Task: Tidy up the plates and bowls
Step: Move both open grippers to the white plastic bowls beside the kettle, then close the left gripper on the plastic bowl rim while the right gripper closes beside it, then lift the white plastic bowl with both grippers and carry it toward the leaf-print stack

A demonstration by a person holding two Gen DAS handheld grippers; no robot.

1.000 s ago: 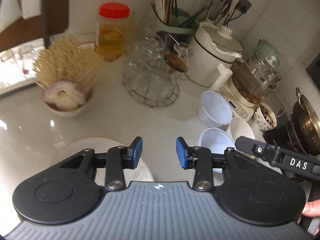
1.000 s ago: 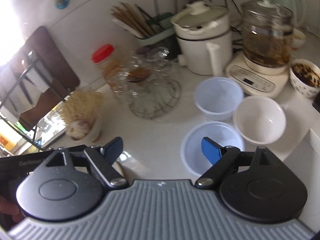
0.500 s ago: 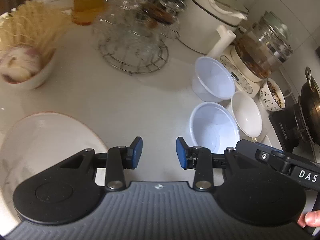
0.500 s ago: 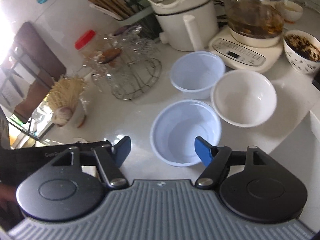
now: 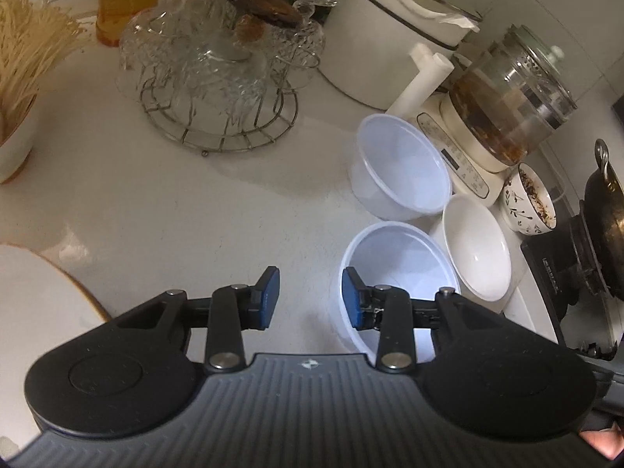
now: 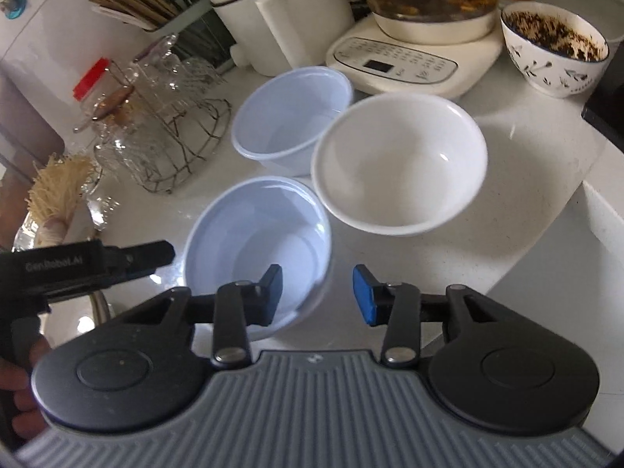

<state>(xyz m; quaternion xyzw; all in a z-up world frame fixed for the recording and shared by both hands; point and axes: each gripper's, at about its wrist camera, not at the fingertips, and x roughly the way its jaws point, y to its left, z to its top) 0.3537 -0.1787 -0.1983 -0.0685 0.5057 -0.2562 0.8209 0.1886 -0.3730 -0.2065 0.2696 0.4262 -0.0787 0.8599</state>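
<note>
Right wrist view: the right gripper (image 6: 316,294) straddles the near rim of a pale blue bowl (image 6: 257,249) on the white counter (image 6: 526,163), one pad inside the bowl and one outside; its jaws are closing, but the pads do not yet press the rim. A second blue bowl (image 6: 292,113) stands behind it, and a white bowl (image 6: 397,160) sits just beside both. From the left wrist view, the left gripper (image 5: 310,298) hangs over the near bowl's (image 5: 394,257) left edge, its jaws also closing, with the right pad just inside the rim, the left pad outside over bare counter, and nothing yet clamped. A white plate (image 5: 35,312) lies at the far left. Behind are a wire rack (image 5: 218,117) of glassware and a kettle (image 5: 507,109).
</note>
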